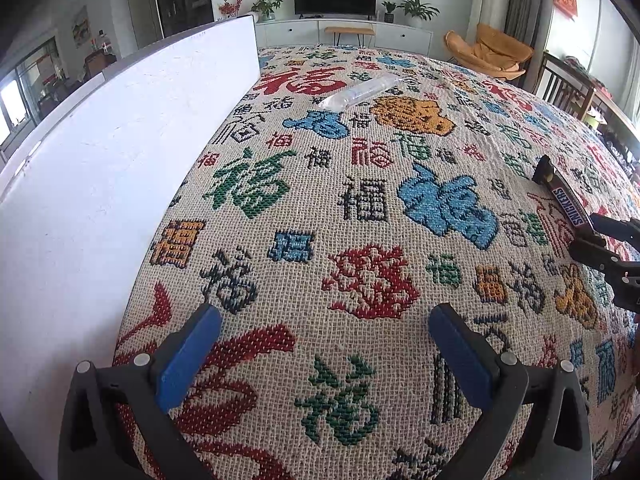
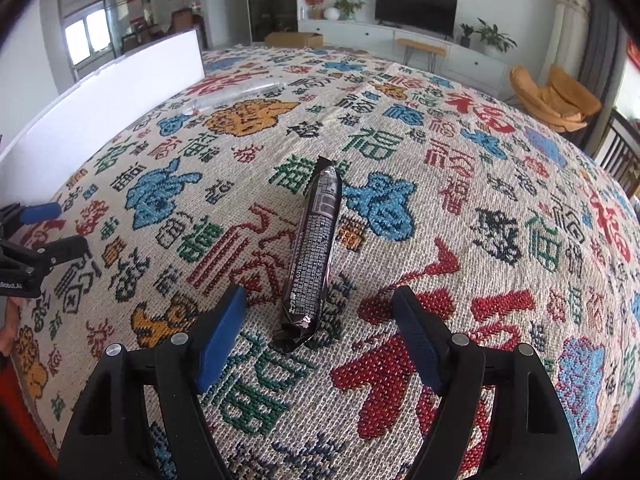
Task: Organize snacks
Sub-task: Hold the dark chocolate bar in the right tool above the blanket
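A dark Snickers bar (image 2: 312,248) lies on the patterned cloth, pointing away from my right gripper (image 2: 318,294). The gripper is open. Its blue pads (image 2: 222,332) stand wide on either side of the bar's near end, with a clear gap on both sides. From the left wrist view the same bar (image 1: 568,204) shows its label at the far right, with the right gripper (image 1: 586,232) at its near end. My left gripper (image 1: 326,312) is open over bare cloth with nothing between its fingers. It also appears at the left edge of the right wrist view (image 2: 68,226).
A clear plastic packet (image 1: 360,92) lies further back on the cloth (image 1: 360,200). A tall white board (image 1: 120,140) stands along the table's left side. Beyond the far edge are a TV unit, plants and an orange chair (image 1: 488,50). Dark wooden chairs (image 1: 568,84) stand to the right.
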Available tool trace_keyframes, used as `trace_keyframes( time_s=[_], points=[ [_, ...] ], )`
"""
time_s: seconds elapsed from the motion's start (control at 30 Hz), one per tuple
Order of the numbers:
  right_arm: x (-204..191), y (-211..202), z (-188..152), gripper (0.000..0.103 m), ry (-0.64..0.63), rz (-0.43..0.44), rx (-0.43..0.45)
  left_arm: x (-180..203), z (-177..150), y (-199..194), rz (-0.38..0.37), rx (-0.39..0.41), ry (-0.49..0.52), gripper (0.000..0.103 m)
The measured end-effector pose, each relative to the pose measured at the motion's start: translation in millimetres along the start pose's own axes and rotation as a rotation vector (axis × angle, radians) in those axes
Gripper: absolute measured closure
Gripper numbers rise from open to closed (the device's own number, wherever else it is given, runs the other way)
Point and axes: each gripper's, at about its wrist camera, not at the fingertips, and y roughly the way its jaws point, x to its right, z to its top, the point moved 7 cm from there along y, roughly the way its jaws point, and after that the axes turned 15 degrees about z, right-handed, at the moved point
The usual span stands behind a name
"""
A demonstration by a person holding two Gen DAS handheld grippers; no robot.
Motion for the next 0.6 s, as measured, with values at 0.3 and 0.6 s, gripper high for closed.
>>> trace_keyframes(
  time_s=[0.3, 0.6],
  points=[
    [0.1, 0.0, 0.0, 0.025, 0.000, 0.000, 0.000, 0.3, 0.3, -0.2, 0.000, 0.000, 0.000, 0.000],
    [-0.4, -0.1, -0.1, 0.025, 0.000, 0.000, 0.000, 0.1, 0.5, 0.0, 0.000, 0.000, 0.000, 0.000]
  ],
)
